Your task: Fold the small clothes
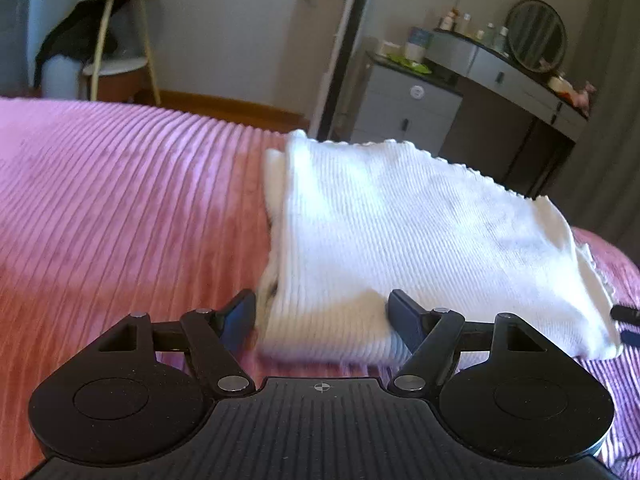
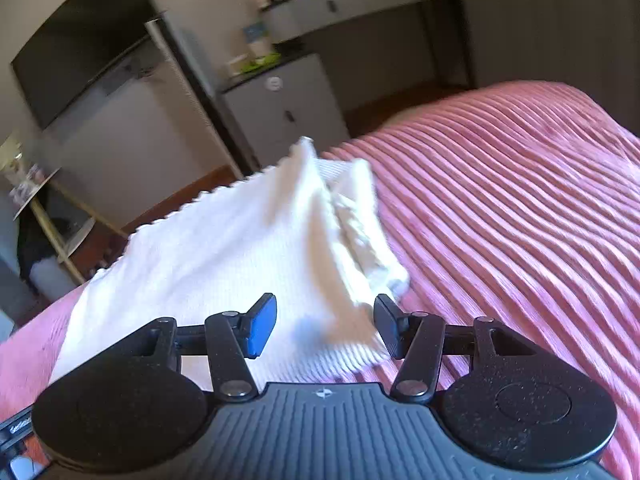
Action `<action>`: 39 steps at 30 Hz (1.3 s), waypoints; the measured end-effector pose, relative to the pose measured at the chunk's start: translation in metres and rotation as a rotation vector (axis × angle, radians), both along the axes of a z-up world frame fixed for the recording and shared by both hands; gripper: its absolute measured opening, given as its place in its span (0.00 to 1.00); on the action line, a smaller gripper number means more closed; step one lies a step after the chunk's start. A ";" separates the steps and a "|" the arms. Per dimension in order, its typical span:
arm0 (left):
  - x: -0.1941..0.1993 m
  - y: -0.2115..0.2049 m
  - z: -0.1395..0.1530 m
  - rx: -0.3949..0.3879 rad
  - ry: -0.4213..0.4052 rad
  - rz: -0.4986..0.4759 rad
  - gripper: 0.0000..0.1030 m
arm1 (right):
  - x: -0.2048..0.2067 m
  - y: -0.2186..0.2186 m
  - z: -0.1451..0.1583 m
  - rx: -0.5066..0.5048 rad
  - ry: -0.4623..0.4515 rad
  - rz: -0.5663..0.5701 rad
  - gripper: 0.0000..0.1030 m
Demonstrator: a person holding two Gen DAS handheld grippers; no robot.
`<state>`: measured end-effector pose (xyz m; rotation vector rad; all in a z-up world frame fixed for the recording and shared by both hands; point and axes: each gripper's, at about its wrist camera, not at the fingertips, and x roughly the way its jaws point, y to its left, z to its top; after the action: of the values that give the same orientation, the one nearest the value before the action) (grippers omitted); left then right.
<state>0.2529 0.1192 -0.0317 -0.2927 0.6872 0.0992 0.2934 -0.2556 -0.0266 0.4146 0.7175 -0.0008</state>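
The white ribbed top point(image 1: 420, 240) is lying folded on the pink bed cover point(image 1: 120, 200), soft, light and floppy. Both the left hand-held gripper point(image 1: 322, 320) and the right hand-held gripper point(image 2: 326, 326) are standing open over its near corners, gripping nothing. I think the thick folded edge is the best place to pinch it.

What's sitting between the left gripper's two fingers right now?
The near edge of the folded white garment, lying on the pink bedspread; the left gripper is open around it, pads apart. Left wrist view shows this.

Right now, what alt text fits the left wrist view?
A folded white ribbed knit garment lies on a pink corduroy bedspread, its near corner between the open jaws of the left gripper. A grey dressing table with a round mirror stands behind.
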 end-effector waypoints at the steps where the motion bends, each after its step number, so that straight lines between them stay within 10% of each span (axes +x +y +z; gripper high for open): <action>1: -0.002 0.001 0.001 -0.012 0.006 0.007 0.76 | 0.000 -0.002 -0.004 -0.013 0.003 0.006 0.52; 18: 0.005 -0.001 -0.002 -0.118 0.062 0.075 0.63 | 0.027 -0.055 -0.071 0.582 0.041 0.044 0.32; 24: 0.002 0.002 0.007 -0.109 0.047 0.045 0.29 | 0.024 -0.038 -0.048 0.422 -0.108 0.065 0.15; 30: -0.007 0.013 0.020 -0.150 -0.020 0.026 0.27 | 0.015 -0.032 -0.023 0.295 -0.232 0.065 0.12; 39: 0.003 0.002 0.006 -0.054 0.076 0.016 0.28 | 0.023 -0.026 -0.029 0.146 -0.145 0.061 0.12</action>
<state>0.2555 0.1207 -0.0258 -0.3477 0.7636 0.1078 0.3167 -0.2821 -0.0557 0.5272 0.5887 0.1385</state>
